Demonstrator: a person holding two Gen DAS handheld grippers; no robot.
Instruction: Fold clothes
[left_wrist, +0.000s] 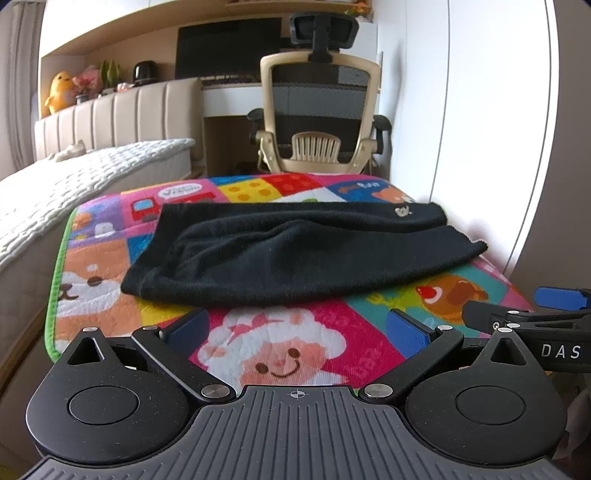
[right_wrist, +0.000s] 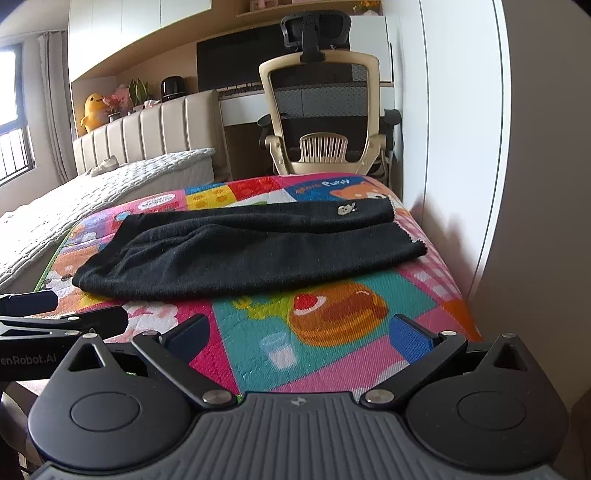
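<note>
A bare strip of the colourful mat (left_wrist: 288, 354) is lying open between the spread left gripper (left_wrist: 295, 328) and the black garment (left_wrist: 295, 254), which is blocking the mat's middle. The right gripper (right_wrist: 299, 332), also spread, is crowding close beside the left. A white wall (right_wrist: 461, 147) is hemming the mat's right edge, a bed (left_wrist: 74, 184) the left, and an office chair (left_wrist: 317, 110) is standing behind.

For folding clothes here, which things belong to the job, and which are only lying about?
Belong to the job:
- black knitted garment, lying on the mat
- colourful cartoon-print mat, the folding surface
- left gripper, open
- right gripper, open

Only lying about:
- beige mesh office chair
- yellow plush toy
- white quilted bed
</note>
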